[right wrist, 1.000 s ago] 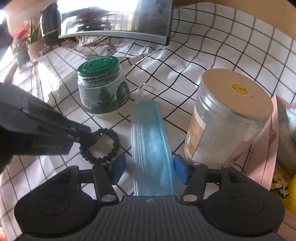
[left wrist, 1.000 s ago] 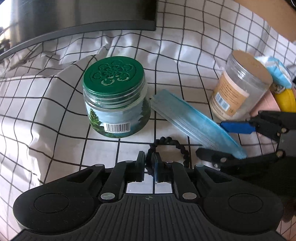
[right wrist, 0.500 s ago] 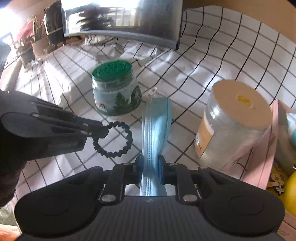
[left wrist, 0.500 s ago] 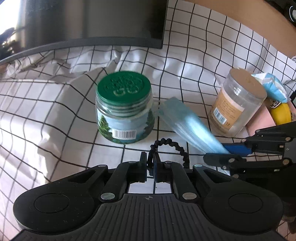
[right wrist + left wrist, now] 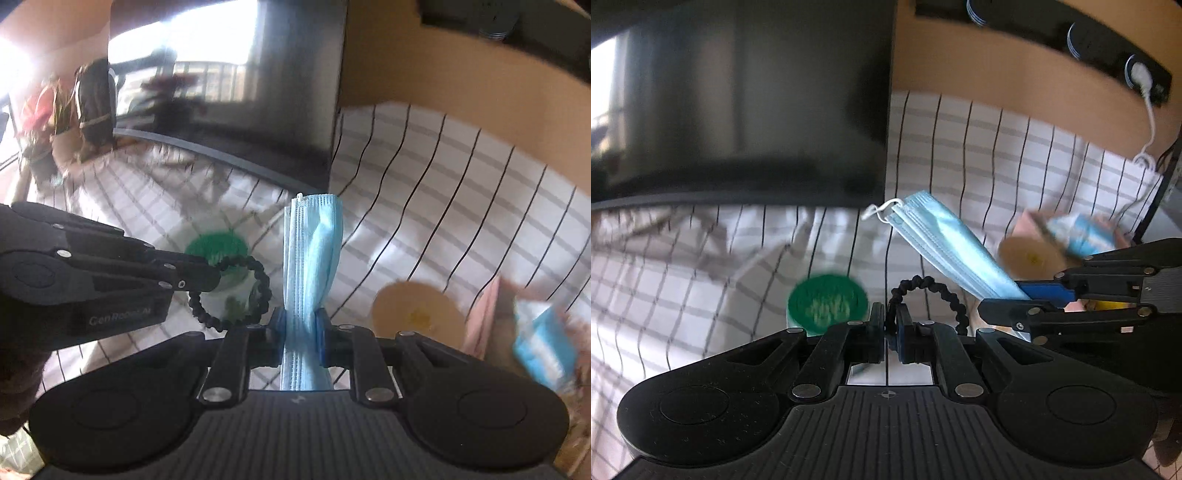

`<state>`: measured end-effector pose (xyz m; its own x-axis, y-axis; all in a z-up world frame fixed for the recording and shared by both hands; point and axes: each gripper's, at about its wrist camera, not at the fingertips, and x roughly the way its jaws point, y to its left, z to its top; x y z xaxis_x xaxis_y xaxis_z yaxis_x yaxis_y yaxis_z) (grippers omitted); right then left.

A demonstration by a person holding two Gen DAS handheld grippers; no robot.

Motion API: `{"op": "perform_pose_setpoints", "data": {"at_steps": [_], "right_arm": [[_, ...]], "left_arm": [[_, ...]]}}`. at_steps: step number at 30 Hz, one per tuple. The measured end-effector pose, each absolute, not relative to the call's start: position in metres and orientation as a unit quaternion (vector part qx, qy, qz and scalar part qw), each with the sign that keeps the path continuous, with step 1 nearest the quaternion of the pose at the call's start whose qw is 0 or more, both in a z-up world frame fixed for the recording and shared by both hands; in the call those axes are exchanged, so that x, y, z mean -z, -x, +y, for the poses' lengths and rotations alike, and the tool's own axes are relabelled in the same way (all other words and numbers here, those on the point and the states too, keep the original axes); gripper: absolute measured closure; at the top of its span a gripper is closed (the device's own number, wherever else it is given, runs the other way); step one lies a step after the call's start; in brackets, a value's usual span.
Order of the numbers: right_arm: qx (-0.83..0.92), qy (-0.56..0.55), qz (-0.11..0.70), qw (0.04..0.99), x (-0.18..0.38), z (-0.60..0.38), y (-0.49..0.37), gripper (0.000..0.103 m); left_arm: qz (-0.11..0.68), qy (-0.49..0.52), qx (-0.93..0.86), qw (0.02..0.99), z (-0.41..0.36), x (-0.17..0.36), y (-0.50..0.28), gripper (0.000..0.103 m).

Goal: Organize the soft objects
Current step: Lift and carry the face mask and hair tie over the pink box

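My left gripper (image 5: pixel 891 325) is shut on a black coiled hair tie (image 5: pixel 932 291) and holds it in the air above the checked cloth. It shows from the side in the right wrist view (image 5: pixel 207 275), with the hair tie (image 5: pixel 236 295) hanging off its tip. My right gripper (image 5: pixel 300 325) is shut on a folded light-blue face mask (image 5: pixel 312 254), which stands up from the jaws. In the left wrist view the right gripper (image 5: pixel 1023 299) is at the right with the mask (image 5: pixel 945 243) sticking up and left.
A green-lidded jar (image 5: pixel 827 302) and a tan-lidded jar (image 5: pixel 1030 256) stand below on the checked cloth (image 5: pixel 1015 155). A dark monitor (image 5: pixel 738 99) stands at the back. A pink box with a blue packet (image 5: pixel 543 343) is at the right.
Both grippers have risen well above the cloth, carrying the hair tie and the mask. A second ago the right gripper was open around the mask; it has since shut on it.
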<state>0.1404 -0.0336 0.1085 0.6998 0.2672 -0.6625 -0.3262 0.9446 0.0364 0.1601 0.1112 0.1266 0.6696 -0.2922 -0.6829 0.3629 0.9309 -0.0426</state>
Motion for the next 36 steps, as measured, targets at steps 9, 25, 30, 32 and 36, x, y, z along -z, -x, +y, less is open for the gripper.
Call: {"op": "perform_pose_setpoints", "data": {"at_steps": [9,25,30,32,36], "right_arm": [[-0.112,0.032,0.295,0.948,-0.160,-0.064,-0.130,0.087],[0.031,-0.008,0.270,0.962,-0.181,-0.193,-0.082,0.087],[0.069,-0.042,0.291,0.953,-0.165,-0.237,-0.070,0.087],[0.067,-0.061,0.303,0.949,-0.156,-0.250,-0.068,0.087],[0.055,-0.102,0.327,0.938,-0.133,-0.270,-0.074,0.087]], "left_arm": [[0.314,-0.061,0.207,0.925,0.093,-0.168,-0.177,0.094],[0.302,-0.079,0.333,0.890,-0.018,-0.172,-0.176,0.094],[0.324,-0.071,0.373,0.867,-0.061,-0.159,-0.179,0.094],[0.332,-0.072,0.383,0.859,-0.078,-0.151,-0.179,0.094],[0.352,-0.073,0.394,0.846,-0.106,-0.131,-0.185,0.094]]}}
